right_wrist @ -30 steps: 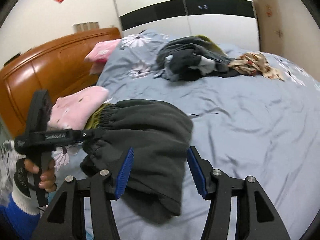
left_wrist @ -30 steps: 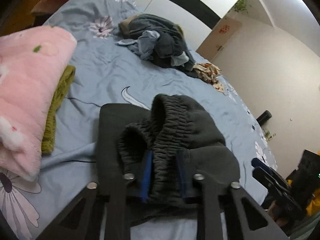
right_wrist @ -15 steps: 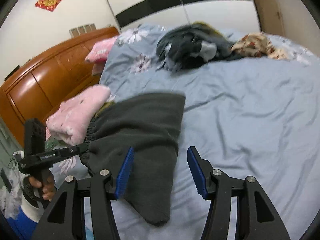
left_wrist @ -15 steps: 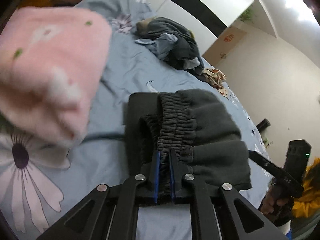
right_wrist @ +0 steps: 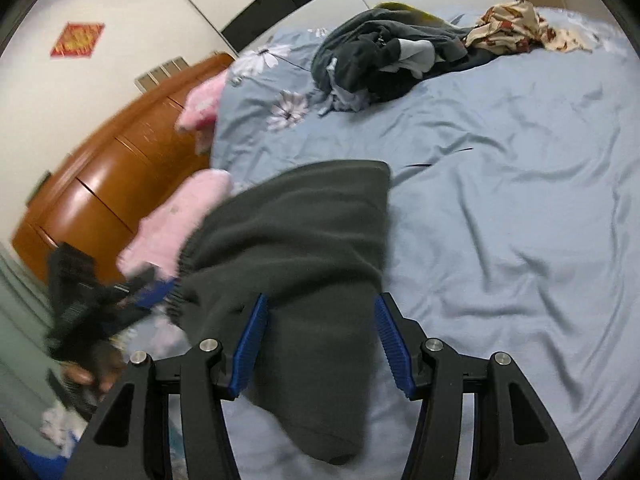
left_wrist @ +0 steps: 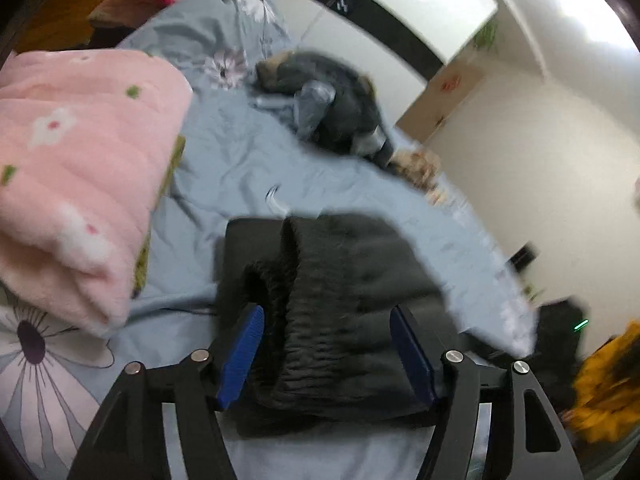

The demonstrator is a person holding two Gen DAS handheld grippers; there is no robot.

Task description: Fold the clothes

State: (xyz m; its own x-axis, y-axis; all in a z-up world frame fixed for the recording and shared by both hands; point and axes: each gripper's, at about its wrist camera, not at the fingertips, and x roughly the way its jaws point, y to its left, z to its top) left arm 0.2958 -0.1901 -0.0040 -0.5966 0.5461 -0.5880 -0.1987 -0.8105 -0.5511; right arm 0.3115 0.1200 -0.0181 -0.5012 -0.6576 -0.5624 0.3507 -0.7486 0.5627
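Dark grey fleece trousers (left_wrist: 344, 308) with an elastic waistband lie folded on the blue bed sheet (left_wrist: 240, 168). My left gripper (left_wrist: 328, 352) is open, its blue pads on either side of the waistband without clamping it. In the right wrist view the same trousers (right_wrist: 304, 248) lie in front of my right gripper (right_wrist: 320, 344), which is open with the cloth between its spread pads. The left gripper shows blurred at the left (right_wrist: 120, 296).
A folded pink fleece blanket (left_wrist: 80, 168) lies at the left over a green garment (left_wrist: 168, 176). A pile of dark unfolded clothes (right_wrist: 392, 52) and a patterned cloth (right_wrist: 516, 28) sit at the far side. A wooden headboard (right_wrist: 104, 188) borders the bed's left.
My left gripper was shut on the waistband half a second ago and has opened, letting the trousers go on the bed. The right gripper stayed open and moved closer over the trousers.
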